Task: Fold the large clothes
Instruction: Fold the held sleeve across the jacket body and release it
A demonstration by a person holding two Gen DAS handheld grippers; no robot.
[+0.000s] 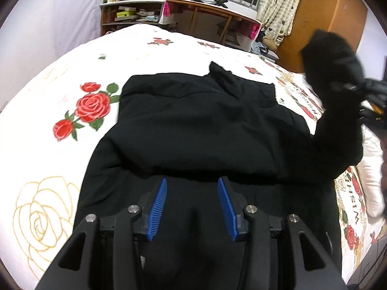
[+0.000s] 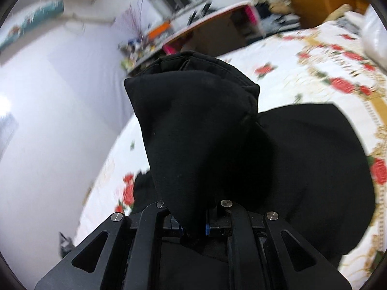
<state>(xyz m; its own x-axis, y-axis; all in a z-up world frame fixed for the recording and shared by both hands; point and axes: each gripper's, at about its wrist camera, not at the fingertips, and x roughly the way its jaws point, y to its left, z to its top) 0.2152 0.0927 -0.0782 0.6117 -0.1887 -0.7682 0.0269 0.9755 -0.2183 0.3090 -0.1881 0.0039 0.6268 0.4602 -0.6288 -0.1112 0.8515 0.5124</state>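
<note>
A large black garment lies spread on the rose-print bedspread. My left gripper hovers open and empty over the garment's near part, its blue pads apart. My right gripper is shut on a black sleeve and holds it raised above the bed; the sleeve stands up in front of the camera and hides the fingertips. In the left wrist view the raised sleeve and the right gripper show at the right edge.
A wooden desk and a cluttered shelf stand beyond the bed's far side. A wooden wardrobe is at the back right. A white pillow lies at the bed's right.
</note>
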